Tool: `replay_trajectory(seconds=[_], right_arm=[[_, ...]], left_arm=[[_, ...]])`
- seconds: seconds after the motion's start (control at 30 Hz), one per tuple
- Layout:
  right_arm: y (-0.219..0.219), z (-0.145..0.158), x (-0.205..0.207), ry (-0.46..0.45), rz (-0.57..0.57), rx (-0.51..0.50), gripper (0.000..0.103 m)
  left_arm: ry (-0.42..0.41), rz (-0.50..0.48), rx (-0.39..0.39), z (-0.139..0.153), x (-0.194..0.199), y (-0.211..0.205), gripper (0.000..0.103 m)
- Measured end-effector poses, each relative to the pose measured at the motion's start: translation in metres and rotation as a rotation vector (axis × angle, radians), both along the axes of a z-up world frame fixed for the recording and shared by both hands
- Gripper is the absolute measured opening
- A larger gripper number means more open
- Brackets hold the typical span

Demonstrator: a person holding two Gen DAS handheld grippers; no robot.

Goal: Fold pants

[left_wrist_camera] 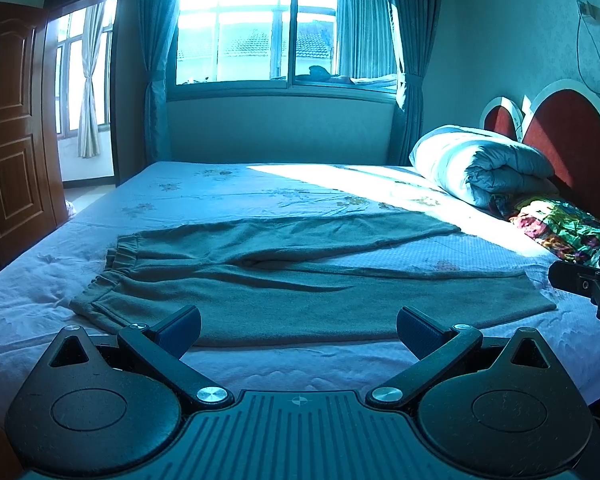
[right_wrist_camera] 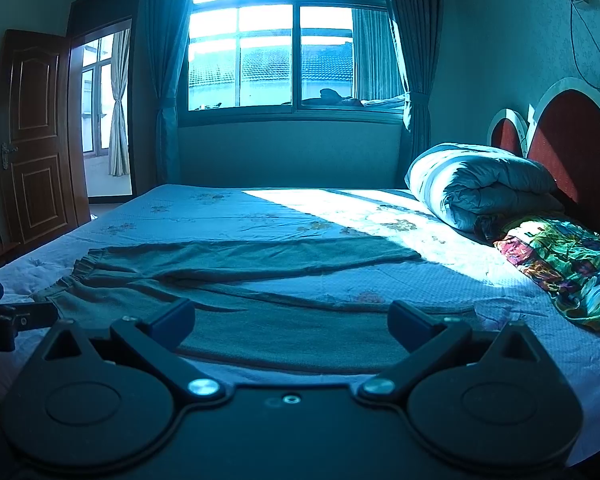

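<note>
Lying flat, fleecy pants (left_wrist_camera: 284, 280), wrinkled bed (left_wrist_camera: 260, 364)

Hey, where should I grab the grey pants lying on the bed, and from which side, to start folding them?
Judging by how the flat grey fleece pants lie, waistband left and legs splayed rightward, take the near leg's front edge. Left tongs near the gathered waistband, right tongs near the hem, both coming low from the near bedside. Both tongs are open and that edge lies closest.

Pants (left_wrist_camera: 300, 280) look like matt, fuzzy fleece cloth on a thin cotton-like bed sheet (left_wrist_camera: 220, 196). Left of the bed, door (left_wrist_camera: 12, 120) is glossy varnished wood. Left gripper (left_wrist_camera: 299, 330) is matt black plastic.
</note>
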State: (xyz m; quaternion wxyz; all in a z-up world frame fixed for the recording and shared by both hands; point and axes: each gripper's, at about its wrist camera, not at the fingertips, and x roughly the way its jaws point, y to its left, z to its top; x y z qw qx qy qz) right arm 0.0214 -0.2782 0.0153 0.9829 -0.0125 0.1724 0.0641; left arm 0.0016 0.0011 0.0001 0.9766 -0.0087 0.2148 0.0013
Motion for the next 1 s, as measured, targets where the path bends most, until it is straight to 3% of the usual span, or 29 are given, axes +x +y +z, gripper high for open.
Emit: replay_trajectory(seconds=[0.83, 1.0], right_arm=[[-0.003, 0.002, 0.0, 0.003, 0.005, 0.007, 0.097], [-0.014, 0.001, 0.003, -0.011, 0.037, 0.056, 0.097]], left_arm=[[0.021, 0.018, -0.003, -0.004, 0.006, 0.001, 0.103], [0.022, 0.05, -0.007, -0.012, 0.012, 0.002, 0.103]])
